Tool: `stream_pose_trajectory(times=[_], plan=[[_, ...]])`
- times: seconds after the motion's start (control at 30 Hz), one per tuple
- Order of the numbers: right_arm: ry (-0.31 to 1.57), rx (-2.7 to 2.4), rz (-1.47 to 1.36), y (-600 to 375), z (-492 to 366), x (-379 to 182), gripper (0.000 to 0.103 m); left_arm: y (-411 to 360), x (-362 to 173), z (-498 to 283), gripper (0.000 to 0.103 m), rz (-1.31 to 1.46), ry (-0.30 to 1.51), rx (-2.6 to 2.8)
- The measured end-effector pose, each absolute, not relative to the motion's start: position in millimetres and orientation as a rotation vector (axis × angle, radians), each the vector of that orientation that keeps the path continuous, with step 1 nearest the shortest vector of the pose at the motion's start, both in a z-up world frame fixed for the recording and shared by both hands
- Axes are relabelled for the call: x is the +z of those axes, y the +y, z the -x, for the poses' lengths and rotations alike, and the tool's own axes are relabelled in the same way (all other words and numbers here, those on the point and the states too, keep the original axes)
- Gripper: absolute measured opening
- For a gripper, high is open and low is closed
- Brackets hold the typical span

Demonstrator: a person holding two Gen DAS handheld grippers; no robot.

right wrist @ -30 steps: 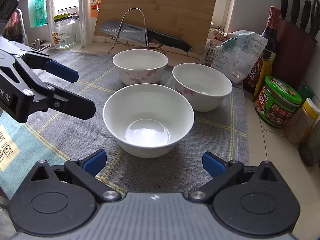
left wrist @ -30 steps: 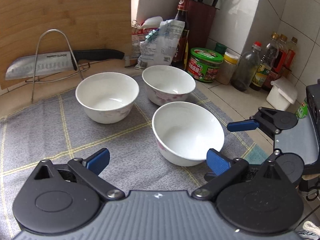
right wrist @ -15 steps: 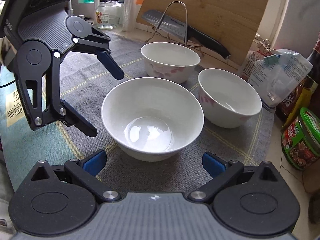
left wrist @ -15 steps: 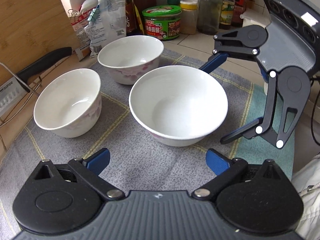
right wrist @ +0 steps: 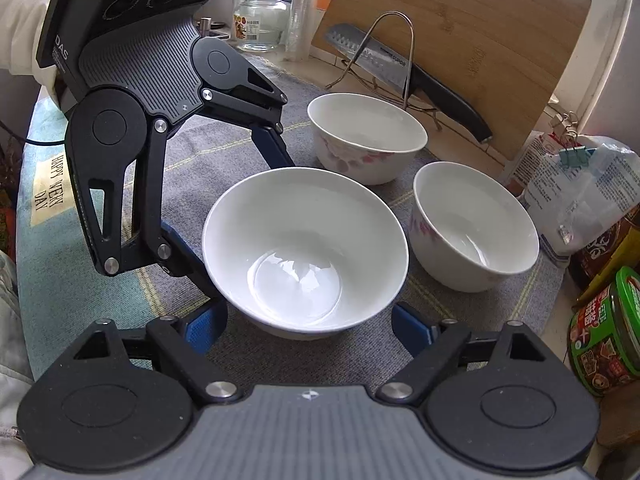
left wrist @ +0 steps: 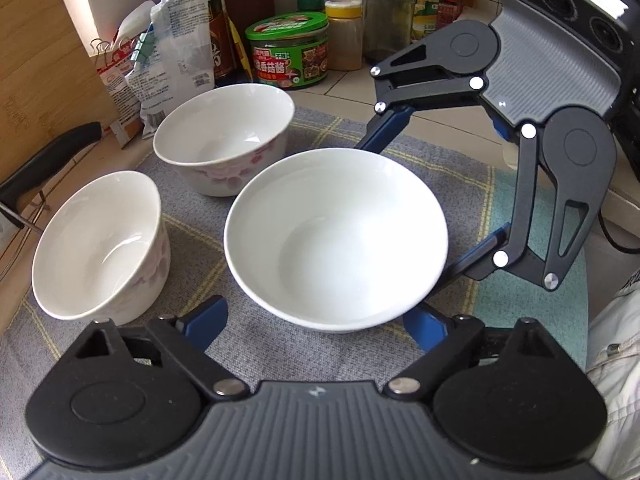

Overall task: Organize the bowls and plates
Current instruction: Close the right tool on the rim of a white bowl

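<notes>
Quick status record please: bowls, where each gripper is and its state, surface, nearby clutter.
bowls: three, all upright and empty, none stacked
near bowl: plain white, between both grippers
left gripper: open, fingers either side of near bowl, contact unclear
right gripper: open, fingers either side of near bowl from the other side, contact unclear
floral bowls: one by the jar, one by the knife
surface: grey mat
clutter: green jar, knife, cutting board
</notes>
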State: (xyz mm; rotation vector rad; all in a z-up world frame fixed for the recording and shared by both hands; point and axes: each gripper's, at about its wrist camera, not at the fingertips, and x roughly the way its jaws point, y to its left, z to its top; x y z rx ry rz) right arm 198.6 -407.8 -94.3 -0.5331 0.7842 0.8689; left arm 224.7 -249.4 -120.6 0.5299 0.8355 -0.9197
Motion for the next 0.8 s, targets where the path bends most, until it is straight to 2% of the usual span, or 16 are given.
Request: stream_pose_trajectory(times=[0.07, 0.3, 0.8], plan=[[0.784, 0.881, 0.545, -406.4, -198.8, -93.5, 0.084, -249.1, -120.4, -224.9, 0.09, -0.543, 0.829, -0.933], [0.782, 0.878, 0.559, -404.4, -198.7, -92.1, 0.083, -246.6, -118.4, -219.4, 0.077, -0.558, 0.814, -0.961], [0.756, 0.898, 0.618, -388.6, -184.5, -76.5, 0.083, -232.2, -106.5, -201.3, 0.077, -0.54, 0.797, -0.915]])
